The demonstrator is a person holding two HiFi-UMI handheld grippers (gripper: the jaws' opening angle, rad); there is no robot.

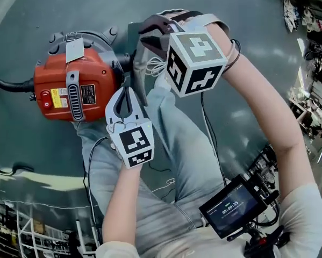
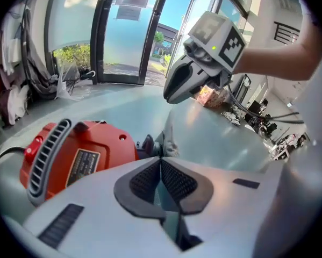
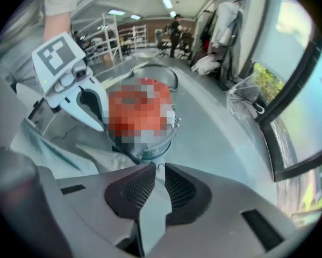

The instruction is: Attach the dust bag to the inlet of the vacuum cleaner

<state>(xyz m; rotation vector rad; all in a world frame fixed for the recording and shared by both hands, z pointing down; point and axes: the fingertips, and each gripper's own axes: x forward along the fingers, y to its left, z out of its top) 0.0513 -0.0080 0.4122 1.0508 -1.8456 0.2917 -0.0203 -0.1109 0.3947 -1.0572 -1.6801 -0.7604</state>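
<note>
Head view: dust bag beneath right gripper

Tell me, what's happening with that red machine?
A person is working with a gripper in each hand. The red vacuum cleaner lies on the floor, and the grey cloth bag is bunched at its nozzle. The right gripper pinches a strip of cloth, apparently the bag. The left gripper is shut, near the nozzle. Whether the bag is fully on, I can't tell.

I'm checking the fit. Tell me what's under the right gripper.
Bunched grey dust bag beside the red vacuum cleaner. The right gripper covers the bag's mouth, so the joint cannot be seen.
</note>
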